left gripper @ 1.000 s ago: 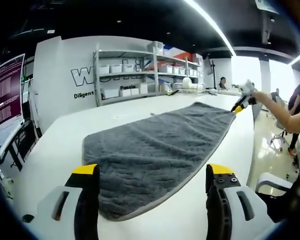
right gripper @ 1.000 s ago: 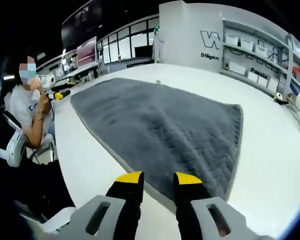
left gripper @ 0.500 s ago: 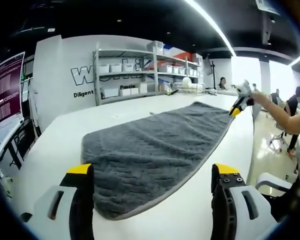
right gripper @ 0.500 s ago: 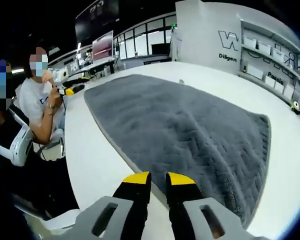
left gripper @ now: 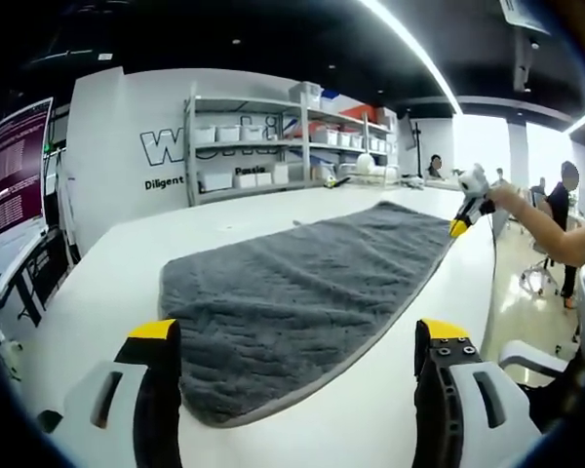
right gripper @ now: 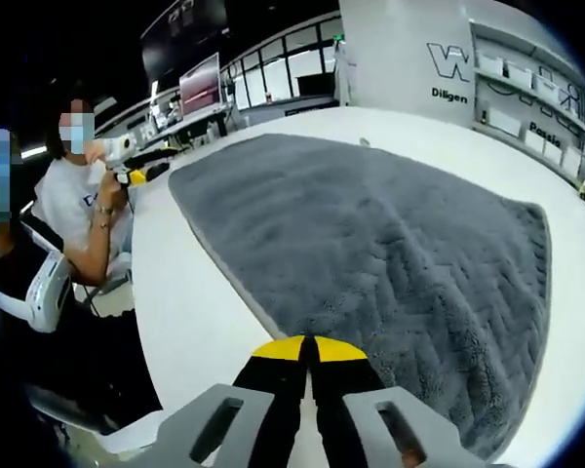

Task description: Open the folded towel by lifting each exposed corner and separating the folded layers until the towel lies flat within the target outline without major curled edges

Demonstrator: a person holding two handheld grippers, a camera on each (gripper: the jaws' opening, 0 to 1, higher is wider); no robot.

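Grey towel (left gripper: 302,292) spread flat, unfolded

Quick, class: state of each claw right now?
Left claw: open, holding nothing, above the grey towel.
Right claw: closed, at the towel's edge; whether it grips fabric cannot be told.

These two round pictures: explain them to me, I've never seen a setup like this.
A person holds a two-jaw gripper in each hand, and a fisheye camera rides on each one. In the left gripper view, the left gripper has its yellow-tipped jaws wide open above a grey towel spread on a white table; the other gripper is at the far end. In the right gripper view, the right gripper has its jaws shut beside the towel's long edge, holding nothing.
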